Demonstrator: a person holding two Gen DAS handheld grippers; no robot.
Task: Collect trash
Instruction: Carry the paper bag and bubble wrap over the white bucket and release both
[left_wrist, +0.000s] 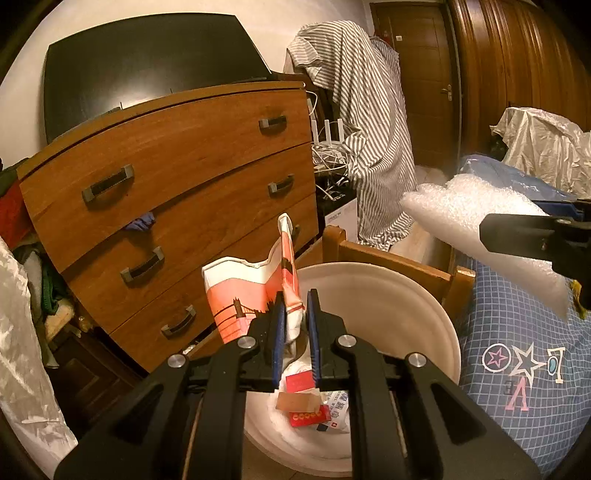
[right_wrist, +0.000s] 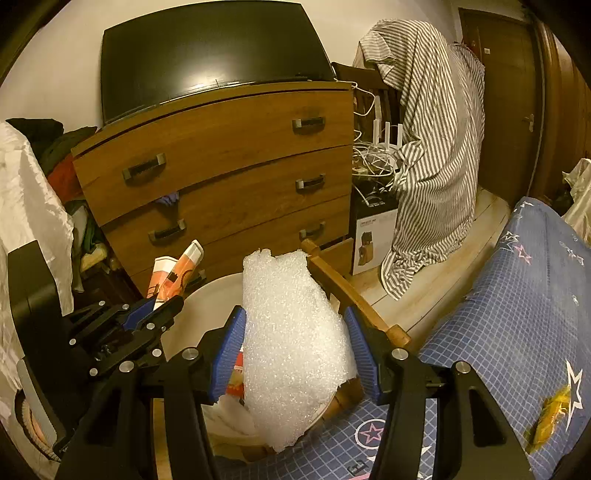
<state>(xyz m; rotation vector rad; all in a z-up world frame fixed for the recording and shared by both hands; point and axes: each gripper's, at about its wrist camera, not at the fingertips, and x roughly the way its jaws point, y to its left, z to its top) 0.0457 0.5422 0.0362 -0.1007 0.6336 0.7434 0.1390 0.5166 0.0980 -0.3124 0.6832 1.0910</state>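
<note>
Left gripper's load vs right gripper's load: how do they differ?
The left gripper is pinched nearly shut on a thin orange-and-white printed paper bag; the right gripper holds a bulky white bubble wrap sheet with jaws set wide. The paper bag is flat, opaque and creased; the bubble wrap is puffy and translucent. Both hang over the white bin, which already holds trash.

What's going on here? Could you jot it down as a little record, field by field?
Place: cluttered bedroom, brown wooden chest of drawers, bed with blue checked cover
Bin: round white plastic bucket beside the bed
Left tool: shut on a crumpled orange-and-white paper wrapper, above the bucket
Right tool: grips a sheet of white bubble wrap, over the bucket's rim
Already in bucket: red-and-white packets
Left on bed: small yellow wrapper
</note>
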